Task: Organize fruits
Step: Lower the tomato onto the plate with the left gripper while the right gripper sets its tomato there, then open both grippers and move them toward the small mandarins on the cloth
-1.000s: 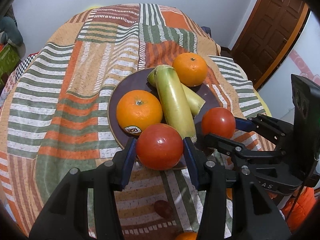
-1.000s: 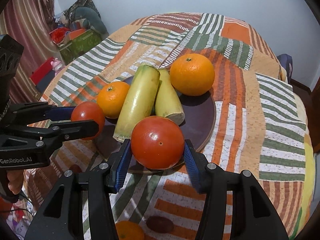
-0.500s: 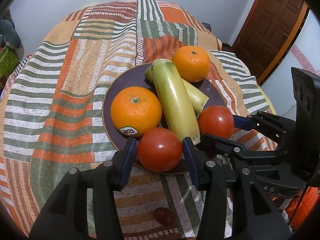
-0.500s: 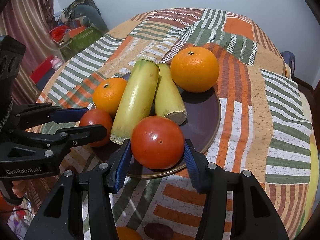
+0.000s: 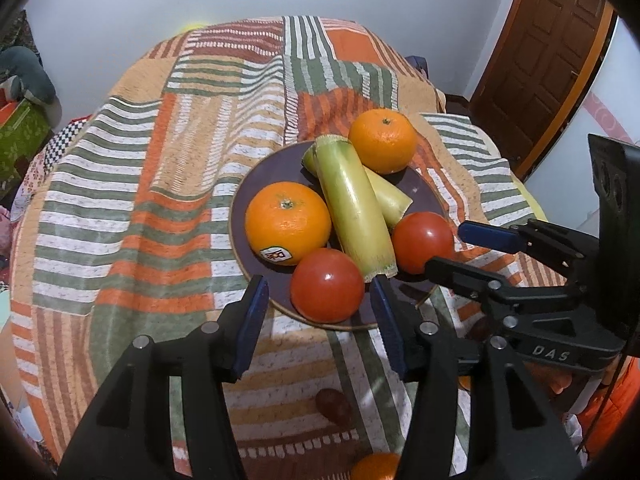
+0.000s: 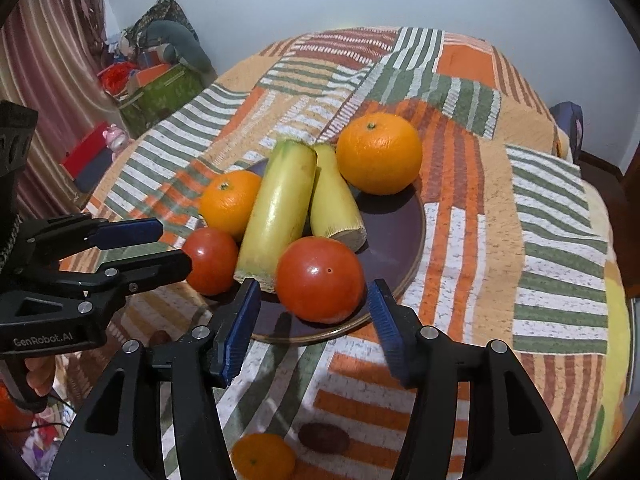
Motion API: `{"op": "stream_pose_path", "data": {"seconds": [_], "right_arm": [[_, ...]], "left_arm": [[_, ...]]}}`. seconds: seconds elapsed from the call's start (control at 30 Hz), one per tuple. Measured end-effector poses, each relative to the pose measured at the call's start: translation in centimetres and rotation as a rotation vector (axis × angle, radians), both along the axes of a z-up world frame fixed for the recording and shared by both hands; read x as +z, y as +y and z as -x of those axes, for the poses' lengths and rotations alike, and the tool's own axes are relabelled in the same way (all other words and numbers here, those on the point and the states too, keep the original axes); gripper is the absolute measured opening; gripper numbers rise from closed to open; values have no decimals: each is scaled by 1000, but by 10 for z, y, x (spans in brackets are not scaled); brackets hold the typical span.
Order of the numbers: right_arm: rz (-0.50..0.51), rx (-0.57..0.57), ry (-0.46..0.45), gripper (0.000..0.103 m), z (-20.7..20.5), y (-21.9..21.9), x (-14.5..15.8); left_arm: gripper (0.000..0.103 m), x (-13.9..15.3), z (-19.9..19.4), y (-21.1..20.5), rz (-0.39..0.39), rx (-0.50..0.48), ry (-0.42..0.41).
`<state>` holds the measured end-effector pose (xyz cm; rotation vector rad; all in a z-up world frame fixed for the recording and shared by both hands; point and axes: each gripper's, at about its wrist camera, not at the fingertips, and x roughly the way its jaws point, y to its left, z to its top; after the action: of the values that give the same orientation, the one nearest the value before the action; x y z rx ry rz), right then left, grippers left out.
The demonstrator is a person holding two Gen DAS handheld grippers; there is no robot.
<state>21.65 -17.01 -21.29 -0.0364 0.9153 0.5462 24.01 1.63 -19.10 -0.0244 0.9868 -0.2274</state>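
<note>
Both grippers, left (image 5: 316,300) and right (image 6: 312,300), have let go and now stand open; each tomato (image 5: 327,285) (image 6: 320,279) rests at the plate's (image 5: 276,168) near edge, apparently placed.

Even indoor light, soft shadows, glare spots on tomatoes (image 5: 327,290), fisheye-dark corners, sharp focus.

Home room, likely a bedroom or living space. Patchwork striped cloth (image 5: 168,184) covers the surface; panelled wooden door (image 5: 548,52), striped curtain (image 6: 44,80), clutter of boxes and toys (image 6: 148,80) by the wall.
</note>
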Motion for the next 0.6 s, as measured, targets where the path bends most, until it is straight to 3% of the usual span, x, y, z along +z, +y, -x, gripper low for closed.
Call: {"op": "stream_pose_path", "data": {"seconds": [0.4,0.6], "right_arm": [[-4,-22,-96,53,46,-14,38],[3,-33,-108,53,66,-21,40]], "left_arm": [[61,27,52,11,-5,34,-54],[62,23,82,11,7,36,-27]]}}
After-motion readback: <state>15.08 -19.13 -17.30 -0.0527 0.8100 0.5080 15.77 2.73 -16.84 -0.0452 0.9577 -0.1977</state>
